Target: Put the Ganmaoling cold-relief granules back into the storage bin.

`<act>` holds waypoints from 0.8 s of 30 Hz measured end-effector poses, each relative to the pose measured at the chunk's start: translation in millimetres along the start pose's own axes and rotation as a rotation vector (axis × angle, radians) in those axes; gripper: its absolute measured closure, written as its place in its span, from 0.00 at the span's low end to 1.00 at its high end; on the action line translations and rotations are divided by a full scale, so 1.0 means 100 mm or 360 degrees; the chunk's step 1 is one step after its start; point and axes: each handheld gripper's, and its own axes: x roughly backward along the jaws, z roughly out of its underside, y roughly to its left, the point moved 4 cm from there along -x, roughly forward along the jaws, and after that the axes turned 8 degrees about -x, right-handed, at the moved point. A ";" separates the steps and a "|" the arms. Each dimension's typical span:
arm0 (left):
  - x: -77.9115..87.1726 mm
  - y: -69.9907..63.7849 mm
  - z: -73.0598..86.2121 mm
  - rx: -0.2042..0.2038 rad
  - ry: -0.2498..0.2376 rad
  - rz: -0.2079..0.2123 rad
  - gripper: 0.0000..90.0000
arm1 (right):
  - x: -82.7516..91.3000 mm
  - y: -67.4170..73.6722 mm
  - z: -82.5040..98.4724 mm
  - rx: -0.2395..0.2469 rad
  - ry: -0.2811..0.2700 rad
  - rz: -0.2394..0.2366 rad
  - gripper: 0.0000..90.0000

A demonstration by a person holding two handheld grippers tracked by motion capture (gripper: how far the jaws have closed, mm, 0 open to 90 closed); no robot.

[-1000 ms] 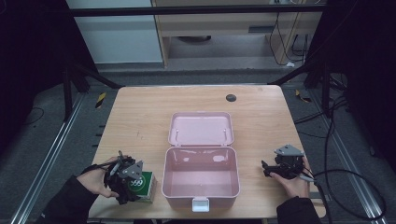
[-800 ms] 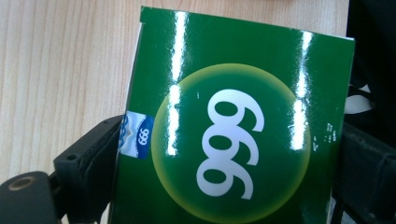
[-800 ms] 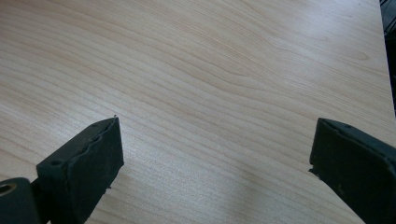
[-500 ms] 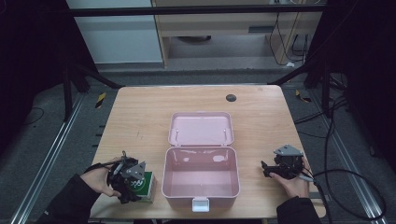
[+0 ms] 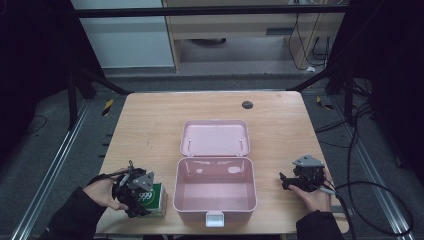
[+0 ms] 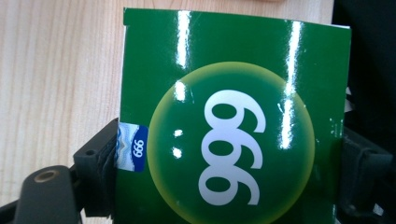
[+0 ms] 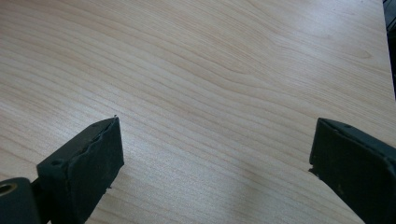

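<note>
Clamping the green carton [image 6: 233, 116] by its side walls, the left gripper [image 5: 136, 192] holds light, crushable card; the right gripper [image 5: 300, 179] gapes empty

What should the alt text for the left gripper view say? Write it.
A glossy green box printed with "999" in a yellow-green circle sits between the two black jaws of the left hand-held gripper, one jaw at each side edge, above a light wooden table.

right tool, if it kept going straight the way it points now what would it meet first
The right tool points toward the open pink box, so that box's side wall looks first in line. Its own view shows bare table ahead between open jaws, so depth is uncertain.
</note>
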 end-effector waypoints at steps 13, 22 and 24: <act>0.28 -0.11 -0.32 -0.0039 0.0003 -0.0008 0.16 | 0.00 0.00 0.00 0.0000 0.0002 -0.0002 0.05; 0.41 -0.22 -0.50 -0.0065 -0.0016 -0.0017 0.16 | 0.00 0.01 0.01 0.0007 0.0010 -0.0011 0.06; 0.44 -0.25 -0.54 -0.0078 -0.0013 -0.0012 0.16 | 0.00 0.01 0.01 0.0003 0.0010 -0.0010 0.06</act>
